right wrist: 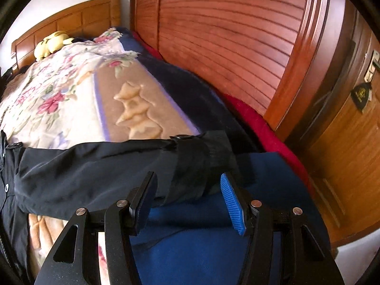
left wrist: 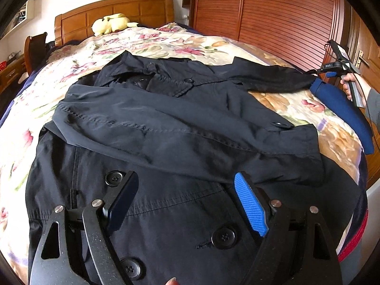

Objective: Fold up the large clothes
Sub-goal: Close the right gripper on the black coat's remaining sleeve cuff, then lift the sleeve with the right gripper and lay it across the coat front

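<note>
Black jaw arms of the left gripper (left wrist: 185,194) are filling the bottom of the left wrist view, fingers standing wide apart with nothing between them, hovering just above the lower front of the dark coat (left wrist: 166,130), near its large buttons. That coat is lying spread on the floral blanket (left wrist: 78,54) of the bed, collar toward the wooden headboard (left wrist: 114,9), and every place below is taken from the coat. One sleeve is already lying folded across the coat's chest; the other sleeve (right wrist: 106,166) is stretching out sideways from the coat's shoulder toward the wardrobe doors (right wrist: 225,35), its cuff (right wrist: 201,163) resting on a blue cloth (right wrist: 201,249) at the blanket's edge. The right gripper (right wrist: 187,199) is hanging at that cuff, fingers apart at a middling gap, the cuff lying ahead of the tips and not visibly pinched. Judging from this, the risk is sitting at the cuff: if the fingers are closing too low they may be catching the blue cloth together with the cuff, and dragging it onto the coat. A shallow bite on the slick fabric could be slipping off partway through the fold, leaving the sleeve bunched beside the coat. With the left fingers holding nothing, the coat's body is lying unpinned, so a pull on the sleeve may be shifting the whole coat and disturbing the sleeve already folded.
</note>
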